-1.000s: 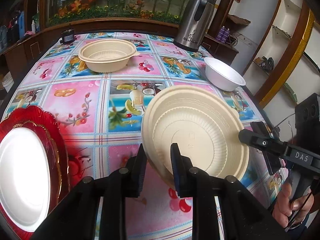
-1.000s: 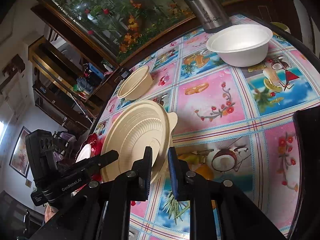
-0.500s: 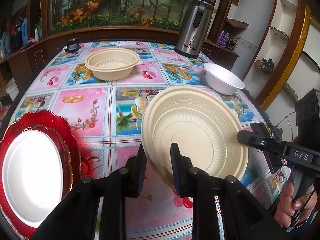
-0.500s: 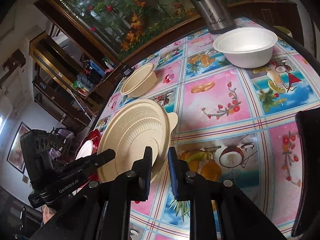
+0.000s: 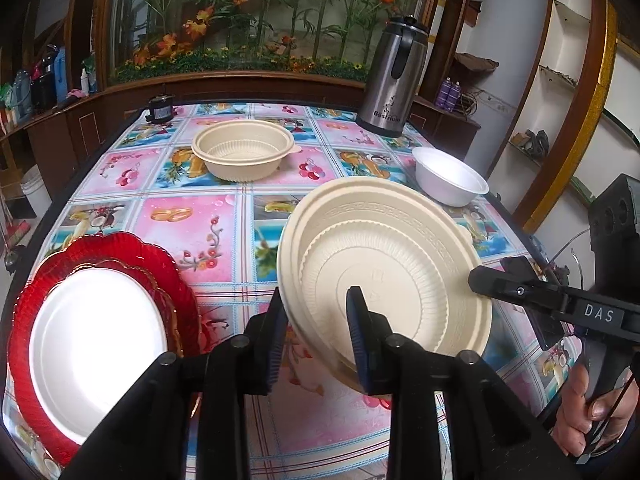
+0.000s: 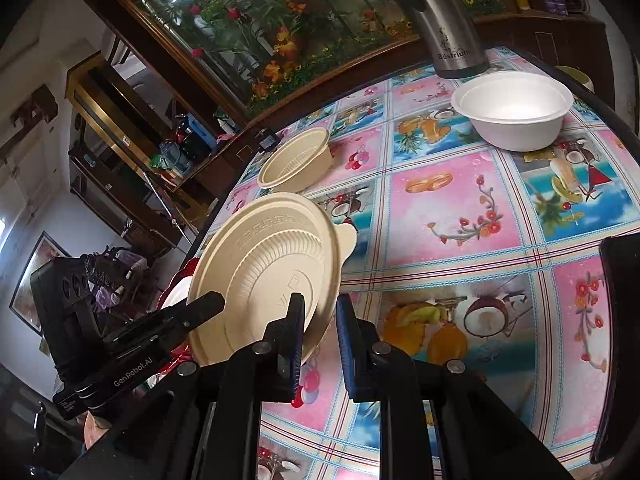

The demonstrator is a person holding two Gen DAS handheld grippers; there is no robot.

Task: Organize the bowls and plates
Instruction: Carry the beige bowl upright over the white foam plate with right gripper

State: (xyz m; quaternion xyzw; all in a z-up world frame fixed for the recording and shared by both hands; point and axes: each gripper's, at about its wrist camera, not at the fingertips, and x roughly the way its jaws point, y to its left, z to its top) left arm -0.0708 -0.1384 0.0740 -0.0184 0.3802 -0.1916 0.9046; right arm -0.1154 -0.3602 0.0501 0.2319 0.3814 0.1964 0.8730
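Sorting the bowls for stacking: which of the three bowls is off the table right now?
The tilted beige ribbed plastic bowl, gripped at its rim by both grippers. The other beige bowl and the white foam bowl stand upright on the tablecloth.

Steel thermos jug (image 5: 394, 80), far edge of table: black print low on body reads "Bastrium", small emblem above it too fine to read. Same word shows in right wrist view.

Right gripper (image 5: 486, 286), right of jug and nearer the camera: white "DAS" on its black arm.

Left gripper (image 6: 208, 306), well left of jug: white "GenRobot.AI" along its black body.
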